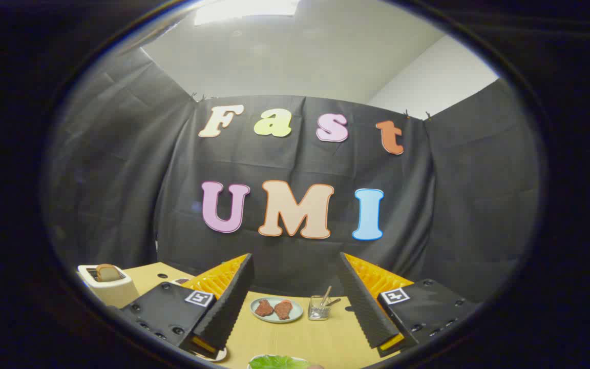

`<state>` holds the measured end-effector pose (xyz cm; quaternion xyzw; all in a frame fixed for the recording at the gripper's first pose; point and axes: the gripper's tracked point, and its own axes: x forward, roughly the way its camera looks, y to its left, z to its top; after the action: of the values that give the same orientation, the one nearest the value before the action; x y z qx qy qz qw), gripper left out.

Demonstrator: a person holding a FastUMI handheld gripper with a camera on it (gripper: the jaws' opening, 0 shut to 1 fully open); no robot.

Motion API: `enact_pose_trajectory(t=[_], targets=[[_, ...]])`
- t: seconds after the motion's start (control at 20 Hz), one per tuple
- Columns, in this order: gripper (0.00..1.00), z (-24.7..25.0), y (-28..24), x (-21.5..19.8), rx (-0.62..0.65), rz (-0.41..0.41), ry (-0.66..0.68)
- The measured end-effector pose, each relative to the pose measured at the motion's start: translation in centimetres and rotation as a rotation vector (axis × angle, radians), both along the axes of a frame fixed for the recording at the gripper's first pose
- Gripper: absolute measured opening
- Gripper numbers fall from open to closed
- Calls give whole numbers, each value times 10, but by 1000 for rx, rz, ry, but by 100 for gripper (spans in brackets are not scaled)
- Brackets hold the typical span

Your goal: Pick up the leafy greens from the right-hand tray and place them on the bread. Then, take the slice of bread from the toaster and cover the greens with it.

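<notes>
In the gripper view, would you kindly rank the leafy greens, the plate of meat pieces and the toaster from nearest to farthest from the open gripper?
1. Leafy greens, between the open gripper's fingers.
2. Plate of meat pieces, ahead, between the fingers.
3. Toaster, far off left, bread in its slot.

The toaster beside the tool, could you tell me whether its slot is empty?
No, a slice of bread stands in the toaster, while the open tool holds nothing.

The claw (295, 302) hangs with its two fingers (231, 302) spread wide apart (nothing held between them).
</notes>
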<state>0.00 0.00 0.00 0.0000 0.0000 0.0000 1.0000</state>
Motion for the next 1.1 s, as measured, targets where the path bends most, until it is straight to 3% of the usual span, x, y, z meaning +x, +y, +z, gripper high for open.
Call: enact_pose_trajectory(t=[0.75,1.1], targets=[[100,1,2,11,19,26,-6],[100,-11,6,10,10,86,33]])
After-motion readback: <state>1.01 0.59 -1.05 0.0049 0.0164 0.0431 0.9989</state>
